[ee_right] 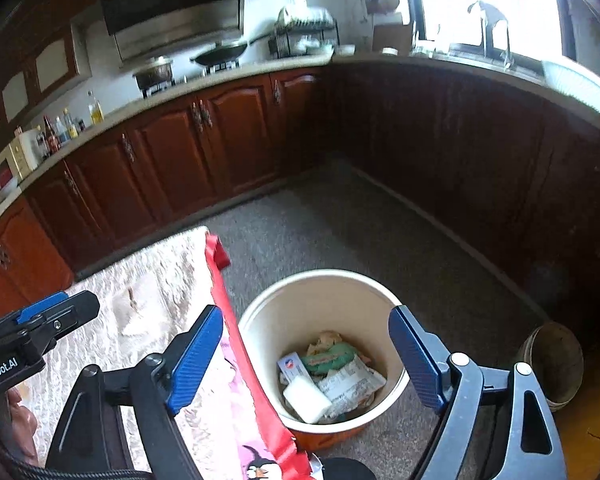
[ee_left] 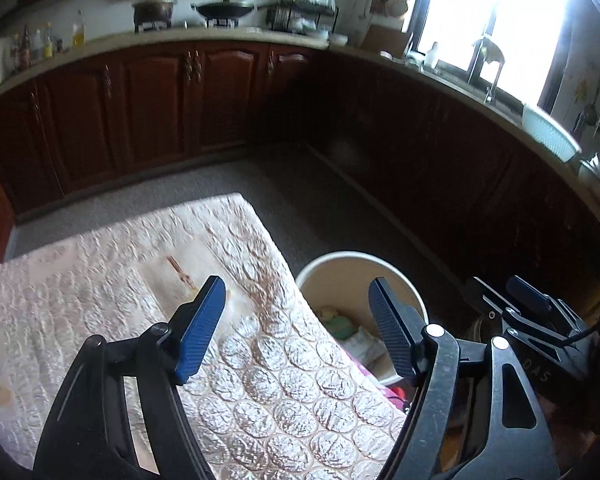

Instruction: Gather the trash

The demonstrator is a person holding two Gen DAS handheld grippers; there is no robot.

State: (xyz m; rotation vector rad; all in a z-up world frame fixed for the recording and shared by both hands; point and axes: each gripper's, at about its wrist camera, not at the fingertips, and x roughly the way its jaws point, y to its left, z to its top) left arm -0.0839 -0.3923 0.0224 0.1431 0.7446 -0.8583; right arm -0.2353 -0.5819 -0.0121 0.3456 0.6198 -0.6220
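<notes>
Here, both grippers spread and empty, left gripper (ee_left: 296, 300) over tablecloth (ee_left: 100, 272), right gripper (ee_right: 306, 322) alone showing bin (ee_right: 260, 312) trash (ee_right: 332, 372) fully

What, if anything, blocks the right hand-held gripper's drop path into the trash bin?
Nothing visible does. The right hand-held gripper stands open and empty above the trash bin, whose mouth is uncovered; crumpled wrappers lie inside. The red-edged cloth hangs beside its rim.

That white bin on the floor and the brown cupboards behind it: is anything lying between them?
No. In the right wrist view only bare grey carpet runs from the bin to the cupboards.
</notes>
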